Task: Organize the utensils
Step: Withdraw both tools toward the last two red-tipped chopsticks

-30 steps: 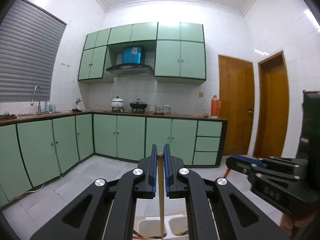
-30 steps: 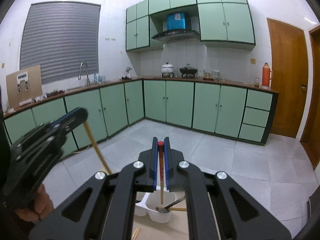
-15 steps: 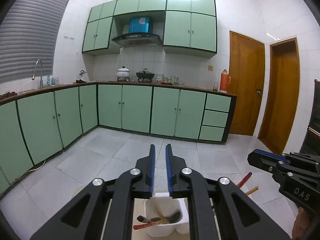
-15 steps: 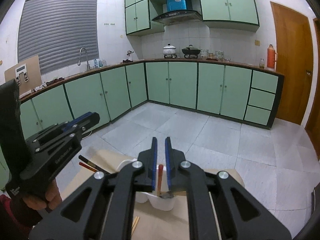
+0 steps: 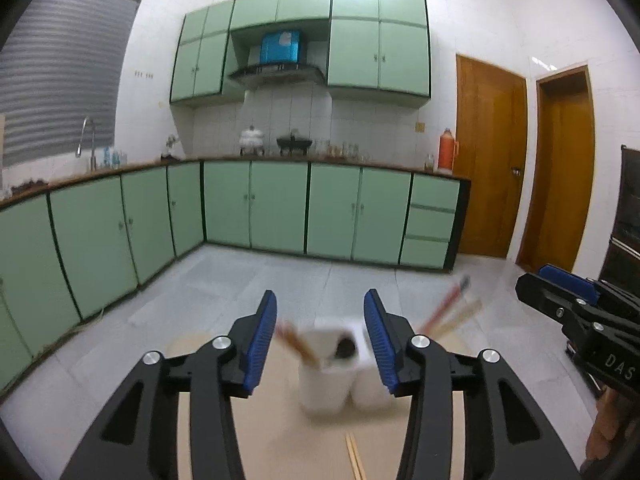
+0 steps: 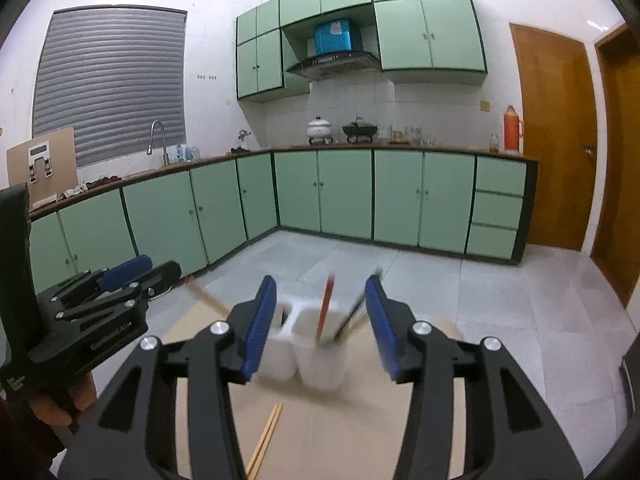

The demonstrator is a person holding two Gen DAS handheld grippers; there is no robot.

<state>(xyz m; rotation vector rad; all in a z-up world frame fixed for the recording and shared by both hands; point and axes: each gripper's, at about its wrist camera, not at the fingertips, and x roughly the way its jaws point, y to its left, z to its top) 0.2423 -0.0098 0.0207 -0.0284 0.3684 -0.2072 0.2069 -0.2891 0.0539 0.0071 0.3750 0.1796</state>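
— What's around you, biggest thing first?

— The green cabinets (image 6: 352, 196) run along two walls, with a wooden door (image 6: 552, 140) to the right. On the counter stand a white pot (image 6: 319, 128) and an orange thermos (image 6: 512, 128). Below me is the pale tabletop (image 6: 340, 432).

— And the utensil holder?

— The white holder (image 6: 308, 344) sits on the tabletop, two cups side by side, straight ahead of both my grippers. A red chopstick (image 6: 326, 306) and a dark utensil (image 6: 354, 316) lean out of the right cup; wooden chopsticks (image 5: 298, 342) lean out of the other (all of it blurred). A loose pair of wooden chopsticks (image 6: 266, 436) lies flat on the tabletop in front of the holder.

— Your grippers?

— My left gripper (image 5: 320, 338) and my right gripper (image 6: 320, 320) have both just been opening. Their blue pads stand well apart and nothing is pinched between them; the holder only shows through the gaps, farther off.

— Any writing?

— On the side of the right gripper, seen from the left camera, I read "DAS" (image 5: 618, 364). The lettering on the left gripper's body, in the right camera, is too blurred to read.
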